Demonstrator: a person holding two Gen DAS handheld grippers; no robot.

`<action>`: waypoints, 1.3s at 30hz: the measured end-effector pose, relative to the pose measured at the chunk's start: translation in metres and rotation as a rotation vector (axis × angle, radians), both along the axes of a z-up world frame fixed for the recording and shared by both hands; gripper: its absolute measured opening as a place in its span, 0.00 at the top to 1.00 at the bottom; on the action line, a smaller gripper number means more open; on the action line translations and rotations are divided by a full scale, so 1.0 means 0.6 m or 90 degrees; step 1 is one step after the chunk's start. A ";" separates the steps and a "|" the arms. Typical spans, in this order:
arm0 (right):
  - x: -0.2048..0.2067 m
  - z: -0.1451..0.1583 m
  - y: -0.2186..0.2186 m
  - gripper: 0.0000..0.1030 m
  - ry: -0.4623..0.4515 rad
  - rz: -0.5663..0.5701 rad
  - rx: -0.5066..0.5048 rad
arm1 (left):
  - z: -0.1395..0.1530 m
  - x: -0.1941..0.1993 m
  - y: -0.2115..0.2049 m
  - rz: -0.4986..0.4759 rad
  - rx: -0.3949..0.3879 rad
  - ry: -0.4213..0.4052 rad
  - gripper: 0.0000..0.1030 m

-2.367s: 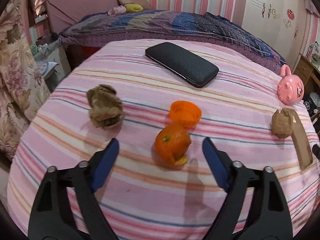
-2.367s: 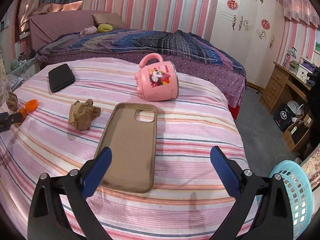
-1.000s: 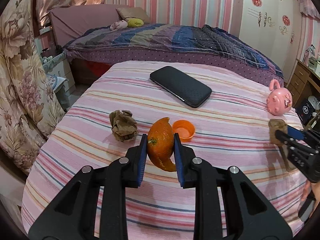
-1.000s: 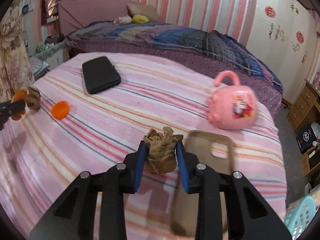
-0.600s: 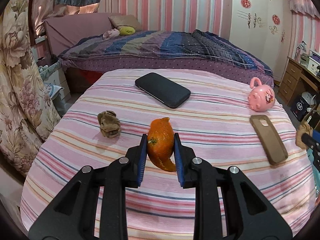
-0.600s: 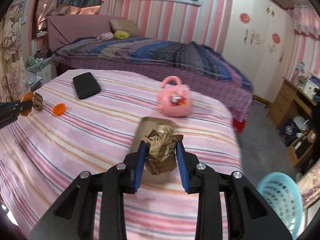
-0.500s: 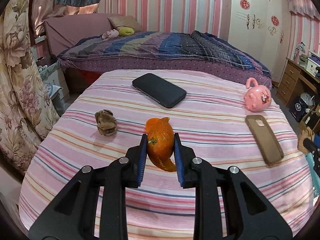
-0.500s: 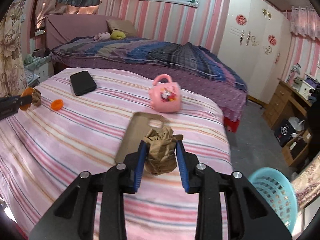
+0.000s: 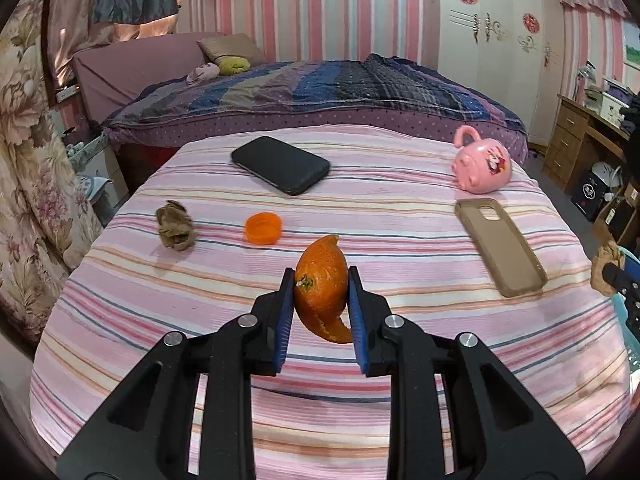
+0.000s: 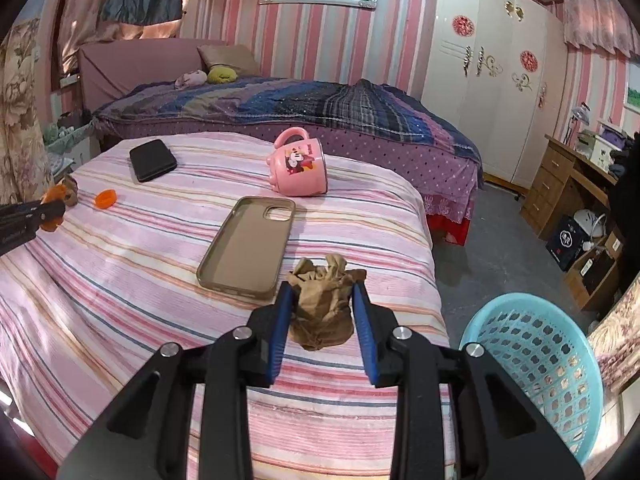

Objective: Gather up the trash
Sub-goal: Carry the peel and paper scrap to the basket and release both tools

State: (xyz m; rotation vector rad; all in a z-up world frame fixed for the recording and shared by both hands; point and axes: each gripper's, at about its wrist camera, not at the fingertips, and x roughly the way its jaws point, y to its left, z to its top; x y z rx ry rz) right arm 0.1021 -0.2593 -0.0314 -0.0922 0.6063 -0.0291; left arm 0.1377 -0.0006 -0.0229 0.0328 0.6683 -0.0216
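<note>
In the left wrist view, the left gripper (image 9: 321,292) clamped an orange peel (image 9: 323,289) above the striped table (image 9: 400,240), near an orange cap (image 9: 263,229) and second brown wad (image 9: 175,230) farther left. In the right wrist view, the right gripper (image 10: 323,304) pinched a crumpled brown paper wad (image 10: 323,307) above the table's near right edge, left of the blue basket (image 10: 532,376).

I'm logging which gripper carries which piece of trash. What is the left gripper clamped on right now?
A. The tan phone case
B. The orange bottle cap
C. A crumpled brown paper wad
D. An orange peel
D: in the left wrist view the left gripper has its blue pads pressed against both sides of the orange peel, held above the striped bedspread; the brown paper wad sits in the right gripper.
</note>
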 end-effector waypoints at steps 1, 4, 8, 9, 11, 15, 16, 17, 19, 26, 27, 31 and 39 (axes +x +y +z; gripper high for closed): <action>0.000 0.001 -0.002 0.70 -0.002 -0.002 0.000 | -0.002 0.000 -0.007 -0.006 0.003 0.000 0.76; -0.005 0.005 -0.005 0.70 -0.012 -0.006 0.012 | -0.010 0.002 -0.023 -0.016 0.004 0.010 0.76; -0.004 0.010 -0.009 0.70 -0.022 -0.005 0.012 | -0.013 -0.001 -0.045 -0.027 0.016 0.008 0.76; -0.003 0.011 -0.013 0.70 -0.023 -0.006 0.013 | -0.012 -0.002 -0.051 -0.030 0.018 0.006 0.76; -0.002 0.012 -0.017 0.70 -0.023 -0.007 0.013 | -0.008 -0.006 -0.062 -0.038 0.015 0.000 0.76; -0.008 0.020 -0.037 0.70 -0.033 -0.012 0.012 | -0.001 -0.016 -0.092 -0.056 0.015 -0.013 0.76; -0.010 0.022 -0.044 0.70 -0.035 -0.016 0.012 | 0.001 -0.018 -0.102 -0.062 0.012 -0.017 0.76; -0.012 0.022 -0.050 0.70 -0.036 -0.020 0.012 | 0.003 -0.020 -0.108 -0.066 0.009 -0.019 0.76; -0.015 0.023 -0.071 0.70 -0.035 -0.033 0.008 | 0.007 -0.025 -0.126 -0.077 0.003 -0.027 0.76; -0.049 0.025 -0.176 0.70 -0.033 -0.101 0.001 | 0.014 -0.039 -0.200 -0.117 -0.018 -0.062 0.76; -0.055 0.023 -0.194 0.70 -0.030 -0.114 -0.003 | 0.011 -0.041 -0.214 -0.125 -0.020 -0.062 0.76; -0.075 0.019 -0.256 0.70 -0.021 -0.160 -0.015 | -0.005 -0.047 -0.279 -0.158 0.000 -0.060 0.76; -0.104 0.000 -0.366 0.70 -0.014 -0.224 -0.005 | -0.021 -0.067 -0.436 -0.251 -0.035 -0.046 0.76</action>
